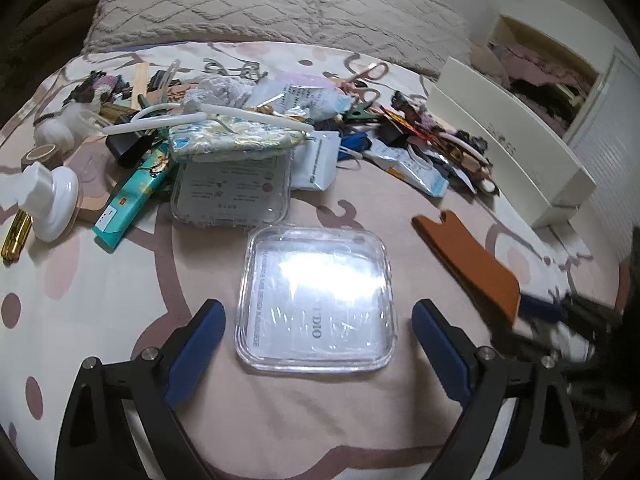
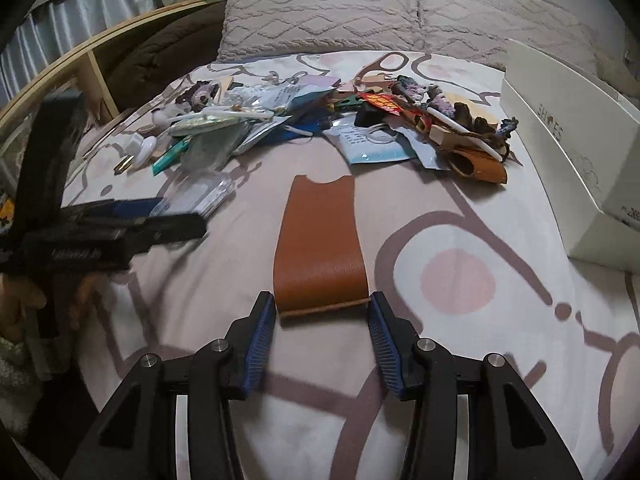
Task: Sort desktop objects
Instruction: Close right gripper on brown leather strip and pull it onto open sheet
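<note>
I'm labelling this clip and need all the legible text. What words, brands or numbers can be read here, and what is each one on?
"SHOES": side of the white shoebox.
"DIO": end of a cut-off word on the card inside the clear plastic case; the small line along its edge is unreadable.
Print on the second clear case, the white sachets and the teal box: too small or blurred.

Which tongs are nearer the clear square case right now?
Left. The left tongs straddle the clear square case, open around it; the right tongs sit off to its side, gripping the brown leather sleeve.
</note>
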Demonstrator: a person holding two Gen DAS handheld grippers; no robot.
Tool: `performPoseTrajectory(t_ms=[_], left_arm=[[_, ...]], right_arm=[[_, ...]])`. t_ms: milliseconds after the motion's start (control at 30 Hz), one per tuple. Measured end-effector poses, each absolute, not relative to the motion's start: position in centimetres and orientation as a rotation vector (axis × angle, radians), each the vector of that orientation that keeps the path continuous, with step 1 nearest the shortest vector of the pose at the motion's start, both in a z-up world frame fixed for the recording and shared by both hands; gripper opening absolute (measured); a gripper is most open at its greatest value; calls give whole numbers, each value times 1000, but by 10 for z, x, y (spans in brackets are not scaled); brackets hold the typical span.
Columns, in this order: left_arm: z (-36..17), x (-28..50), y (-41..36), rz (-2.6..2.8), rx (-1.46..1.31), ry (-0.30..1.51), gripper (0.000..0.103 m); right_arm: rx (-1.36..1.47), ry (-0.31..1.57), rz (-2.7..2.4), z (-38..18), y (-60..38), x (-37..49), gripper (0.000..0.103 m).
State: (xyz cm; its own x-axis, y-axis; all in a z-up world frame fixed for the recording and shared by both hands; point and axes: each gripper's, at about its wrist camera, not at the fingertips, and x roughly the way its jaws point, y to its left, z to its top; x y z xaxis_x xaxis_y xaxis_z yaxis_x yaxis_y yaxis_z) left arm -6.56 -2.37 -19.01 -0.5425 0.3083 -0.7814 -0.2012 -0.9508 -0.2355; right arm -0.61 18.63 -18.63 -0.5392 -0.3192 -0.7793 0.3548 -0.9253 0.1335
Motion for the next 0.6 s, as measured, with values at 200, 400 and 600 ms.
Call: performPoseTrajectory(t_ms=[200,400,600], left_arm=[[-190,-65,-21,2568,-1306,-130,85],[-190,-63,-17,2572,-1292,-38,77],[-189,-59,-14,2544,-1289,30,77]], right_arm=[[1225,76,-2470,-186,184,0,49],[1222,81,-2511,-185,184,1,50],[1210,107,-2541,-180,183,-3,75]])
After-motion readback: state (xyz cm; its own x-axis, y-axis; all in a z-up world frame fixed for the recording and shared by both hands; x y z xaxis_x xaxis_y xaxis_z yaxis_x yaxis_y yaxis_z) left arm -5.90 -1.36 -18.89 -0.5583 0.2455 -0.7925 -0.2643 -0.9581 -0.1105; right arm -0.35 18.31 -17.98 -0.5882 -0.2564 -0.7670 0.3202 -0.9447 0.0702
